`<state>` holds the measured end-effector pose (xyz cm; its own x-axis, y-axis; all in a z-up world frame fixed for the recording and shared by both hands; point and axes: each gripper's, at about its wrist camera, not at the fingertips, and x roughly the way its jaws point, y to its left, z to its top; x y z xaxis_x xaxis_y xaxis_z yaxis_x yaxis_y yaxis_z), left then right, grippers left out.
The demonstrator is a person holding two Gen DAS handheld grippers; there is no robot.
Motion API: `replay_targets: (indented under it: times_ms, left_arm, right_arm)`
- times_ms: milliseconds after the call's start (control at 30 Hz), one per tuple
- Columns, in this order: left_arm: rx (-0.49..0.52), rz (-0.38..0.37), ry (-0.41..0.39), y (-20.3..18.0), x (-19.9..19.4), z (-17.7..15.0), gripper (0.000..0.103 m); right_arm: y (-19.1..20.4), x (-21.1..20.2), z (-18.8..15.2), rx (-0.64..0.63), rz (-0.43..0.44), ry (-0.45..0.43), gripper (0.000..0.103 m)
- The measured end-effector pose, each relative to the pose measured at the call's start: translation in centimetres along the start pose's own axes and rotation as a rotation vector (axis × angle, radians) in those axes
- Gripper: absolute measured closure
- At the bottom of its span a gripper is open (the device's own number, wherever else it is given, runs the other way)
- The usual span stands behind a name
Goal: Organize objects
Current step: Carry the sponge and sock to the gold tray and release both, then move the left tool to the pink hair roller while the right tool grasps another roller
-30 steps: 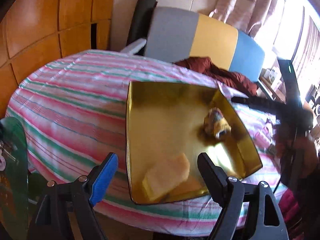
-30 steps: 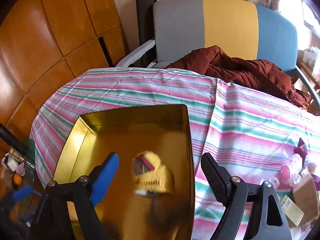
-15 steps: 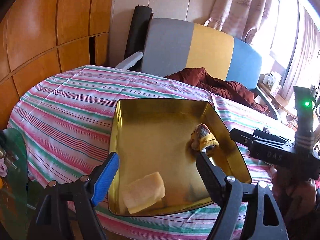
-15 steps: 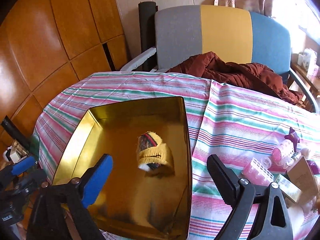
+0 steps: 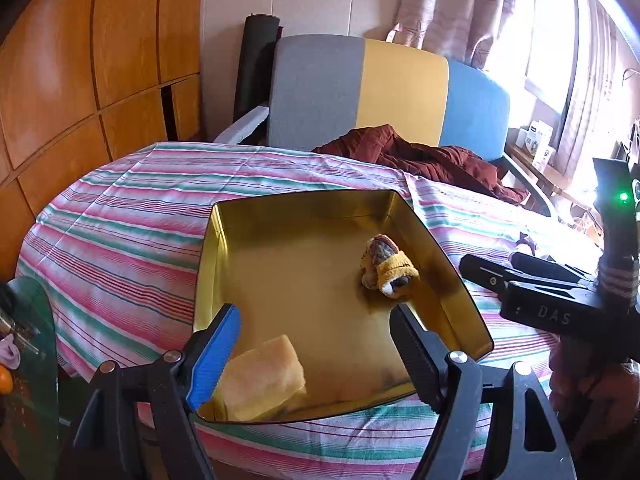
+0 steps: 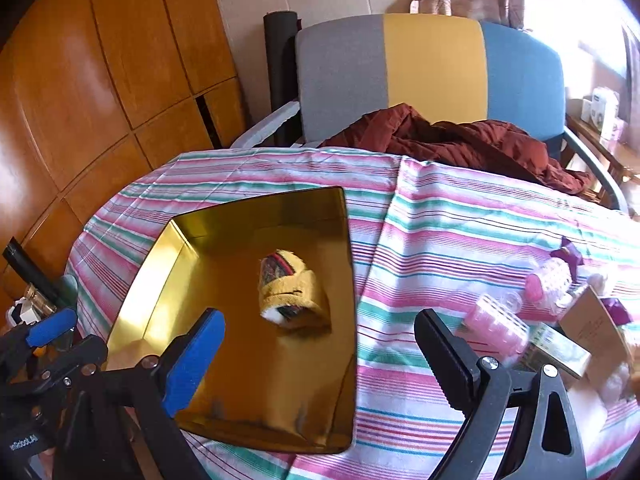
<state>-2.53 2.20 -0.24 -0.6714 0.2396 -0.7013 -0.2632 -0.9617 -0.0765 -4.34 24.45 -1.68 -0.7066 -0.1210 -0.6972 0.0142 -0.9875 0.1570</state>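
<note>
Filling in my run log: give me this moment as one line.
left hand-held gripper: open, empty | right hand-held gripper: open, empty | gold tray: rolled yellow sock, yellow sponge | pink curlers: on tablecloth

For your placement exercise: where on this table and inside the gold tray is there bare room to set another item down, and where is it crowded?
Free: the gold metal tray floor left of the rolled yellow sock, and the striped tablecloth between tray and maroon jacket. Crowded: the table's right edge, with pink hair rollers and small boxes.
</note>
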Motion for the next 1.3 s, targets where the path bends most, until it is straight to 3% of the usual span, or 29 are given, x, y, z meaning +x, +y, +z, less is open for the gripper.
replay_targets:
  times_ms: [400,667,1033,1300]
  left_arm:
    - [0.061,-0.039,0.030,-2.8,0.3,-0.7,0.025]
    - [0.076,-0.130,0.065,-4.7,1.0,-0.8,0.025]
    - [0.151,-0.248,0.113,-9.4,2.3,-0.1,0.025]
    - [0.216,-0.356,0.166,-14.5,3.5,0.5,0.025]
  right_arm:
    - [-1.7,-2.6,-1.0,0.001,-0.059,-0.052,0.000]
    - [-4.9,-3.3,-1.8,0.059,-0.120,-0.047,0.000]
    - [-16.1,-7.7,-2.9,0.255,-0.299,-0.070,0.000]
    - [-27.3,-12.2,-3.7,0.495,-0.514,-0.102,0.000]
